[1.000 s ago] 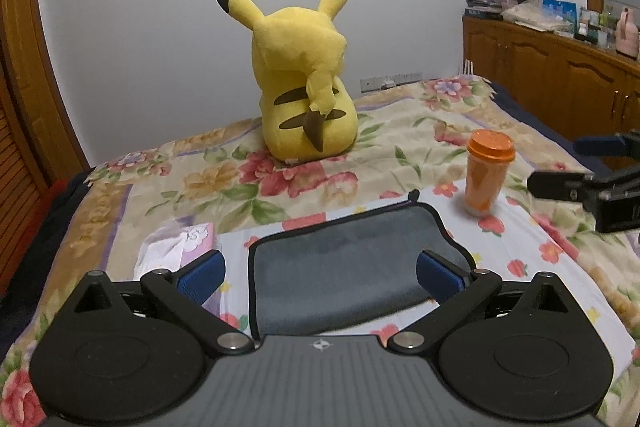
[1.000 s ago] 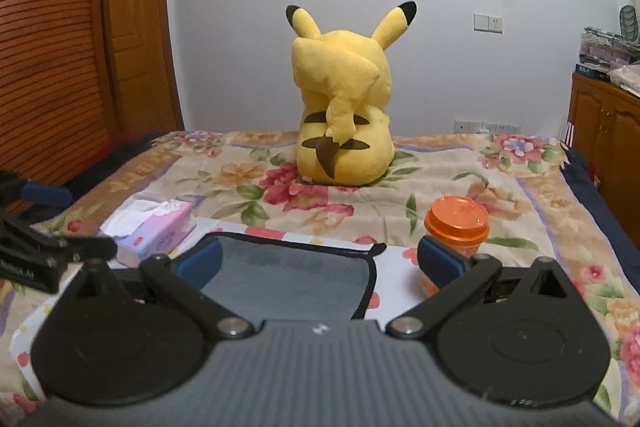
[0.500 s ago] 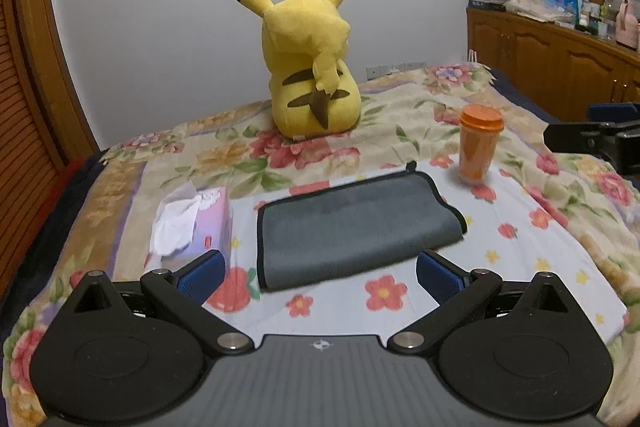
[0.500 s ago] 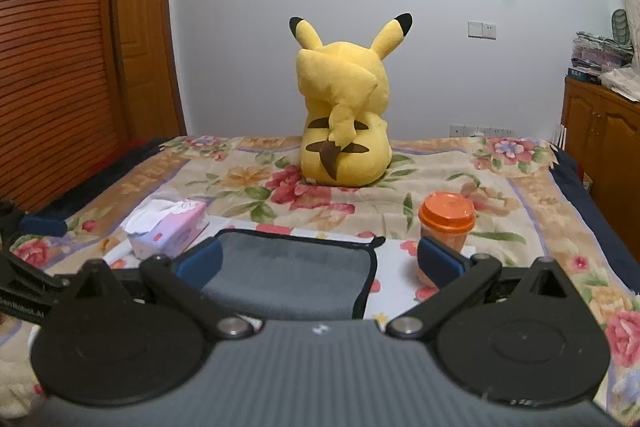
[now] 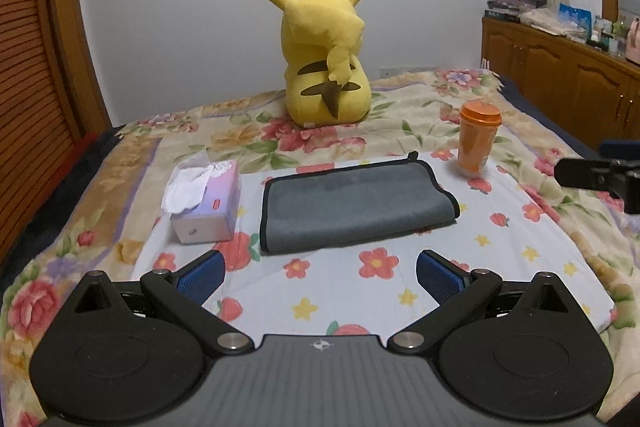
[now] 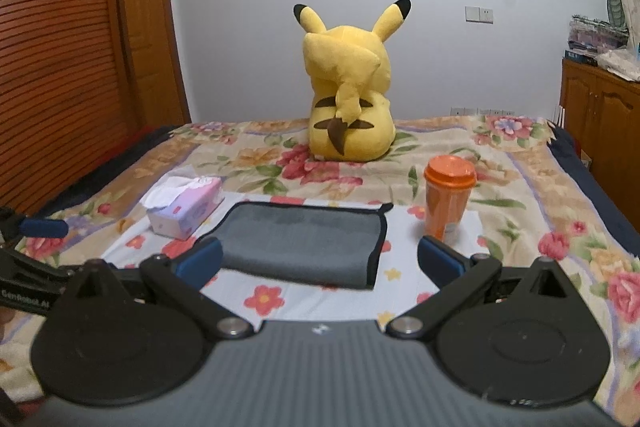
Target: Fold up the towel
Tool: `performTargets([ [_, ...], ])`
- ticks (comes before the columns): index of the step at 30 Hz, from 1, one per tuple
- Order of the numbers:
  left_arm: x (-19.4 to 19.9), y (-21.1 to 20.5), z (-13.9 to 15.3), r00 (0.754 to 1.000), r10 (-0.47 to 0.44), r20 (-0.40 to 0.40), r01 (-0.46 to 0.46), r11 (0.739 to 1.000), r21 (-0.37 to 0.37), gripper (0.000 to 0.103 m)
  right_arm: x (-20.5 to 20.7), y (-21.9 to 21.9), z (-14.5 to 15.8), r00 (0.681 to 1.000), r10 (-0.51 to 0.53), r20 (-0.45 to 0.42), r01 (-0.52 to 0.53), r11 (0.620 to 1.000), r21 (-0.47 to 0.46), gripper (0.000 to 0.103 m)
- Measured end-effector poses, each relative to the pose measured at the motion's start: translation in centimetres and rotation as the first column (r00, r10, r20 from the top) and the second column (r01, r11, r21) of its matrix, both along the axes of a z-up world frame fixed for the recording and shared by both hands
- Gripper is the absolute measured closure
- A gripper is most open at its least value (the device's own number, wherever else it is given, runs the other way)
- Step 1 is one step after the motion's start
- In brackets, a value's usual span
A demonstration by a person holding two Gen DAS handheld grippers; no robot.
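A grey towel (image 5: 352, 207) with black trim lies folded flat on a white flowered cloth (image 5: 500, 267) on the bed. It also shows in the right wrist view (image 6: 304, 243). My left gripper (image 5: 320, 277) is open and empty, held back from the towel's near edge. My right gripper (image 6: 320, 263) is open and empty, above the towel's near edge. The right gripper shows at the right edge of the left wrist view (image 5: 600, 175). The left gripper shows at the left edge of the right wrist view (image 6: 32, 251).
A tissue box (image 5: 202, 203) stands left of the towel. An orange lidded cup (image 5: 478, 139) stands at its far right corner. A yellow plush toy (image 5: 326, 59) sits at the back of the bed. A wooden cabinet (image 5: 560, 67) stands at the right.
Both grippers have pulled back and away from the towel, which now lies farther off and fully in view. Both stay open and empty.
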State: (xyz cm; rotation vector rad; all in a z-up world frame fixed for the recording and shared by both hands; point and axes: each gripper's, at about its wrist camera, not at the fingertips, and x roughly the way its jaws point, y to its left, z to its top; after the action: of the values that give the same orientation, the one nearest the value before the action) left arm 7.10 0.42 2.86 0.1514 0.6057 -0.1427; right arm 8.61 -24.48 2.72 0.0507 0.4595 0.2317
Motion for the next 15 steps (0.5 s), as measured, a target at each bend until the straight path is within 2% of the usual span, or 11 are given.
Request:
performTargets([
  [15, -3.1, 0.0, -4.3, 0.998, 0.004, -0.063, -0.004, 1.0, -0.005, 0.0, -3.4, 0.5, -3.1, 0.998, -0.004, -0.056, 0.004, 1.0, 0.008, 0.0],
])
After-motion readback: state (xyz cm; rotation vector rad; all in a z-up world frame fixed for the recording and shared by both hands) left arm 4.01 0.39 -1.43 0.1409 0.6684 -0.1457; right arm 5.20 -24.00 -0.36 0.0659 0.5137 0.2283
